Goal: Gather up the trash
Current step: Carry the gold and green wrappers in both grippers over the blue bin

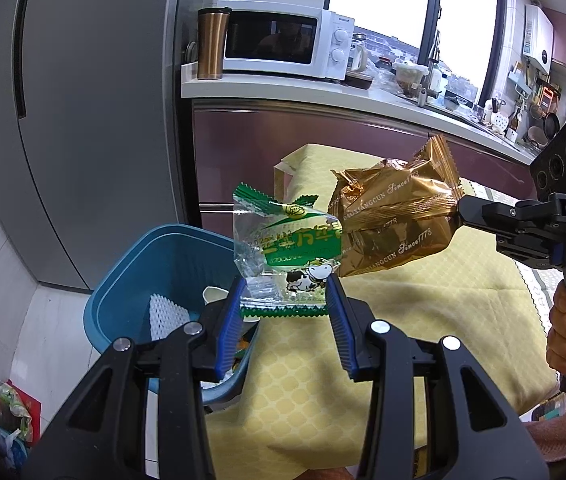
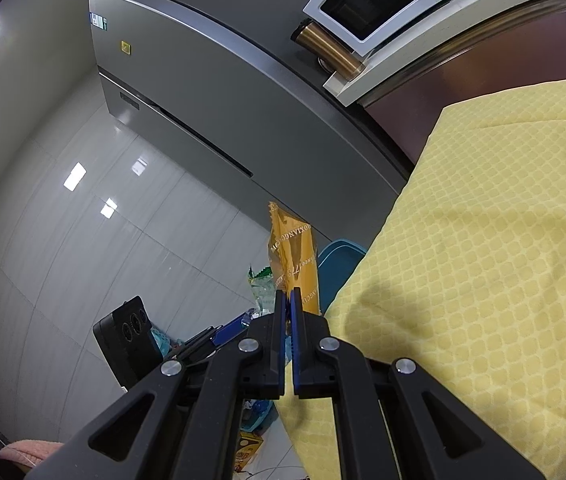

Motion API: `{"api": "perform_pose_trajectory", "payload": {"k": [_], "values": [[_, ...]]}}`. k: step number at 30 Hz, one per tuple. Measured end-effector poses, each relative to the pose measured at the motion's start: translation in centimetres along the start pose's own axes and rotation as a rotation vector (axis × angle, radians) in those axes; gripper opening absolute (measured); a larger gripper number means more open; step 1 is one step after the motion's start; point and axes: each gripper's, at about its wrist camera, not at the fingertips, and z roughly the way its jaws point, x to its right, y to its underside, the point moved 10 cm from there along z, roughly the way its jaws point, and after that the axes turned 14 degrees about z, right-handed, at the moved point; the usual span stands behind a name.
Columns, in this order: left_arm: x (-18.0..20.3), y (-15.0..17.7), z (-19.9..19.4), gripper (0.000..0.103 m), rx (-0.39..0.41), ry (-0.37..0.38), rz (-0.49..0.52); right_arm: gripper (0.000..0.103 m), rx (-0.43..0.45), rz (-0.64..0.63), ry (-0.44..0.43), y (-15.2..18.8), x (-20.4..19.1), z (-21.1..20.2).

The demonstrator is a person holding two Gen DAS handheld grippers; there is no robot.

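the blue bin (image 1: 123, 280) is half hidden behind the left gripper (image 1: 287, 300), its contents mostly out of sight. from the right wrist the gold wrapper (image 2: 295, 264) covers most of the green wrapper (image 2: 261, 284). the countertop clutter (image 1: 531, 120) by the window is too small to name.

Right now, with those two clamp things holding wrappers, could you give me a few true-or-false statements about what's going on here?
1. The right gripper is pinching a gold wrapper. True.
2. The left gripper holds a red soda can. False: it holds a clear and green wrapper with a cartoon cow on it.
3. A blue bin sits beside the yellow-covered table, lower than its top. True.
4. The blue bin has nothing in it. False: some items already lie inside.
5. Both wrappers lie flat on the tablecloth. False: both are held up in the air.
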Motion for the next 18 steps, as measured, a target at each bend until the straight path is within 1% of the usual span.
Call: {"api": "perform_pose_trajectory", "payload": {"k": [18], "values": [[-2.0,0.9,-0.3,0.04,-0.013,-0.036,-0.029,0.002,-0.041,0.004,-0.014,0.5,-0.7,2.1]]}}
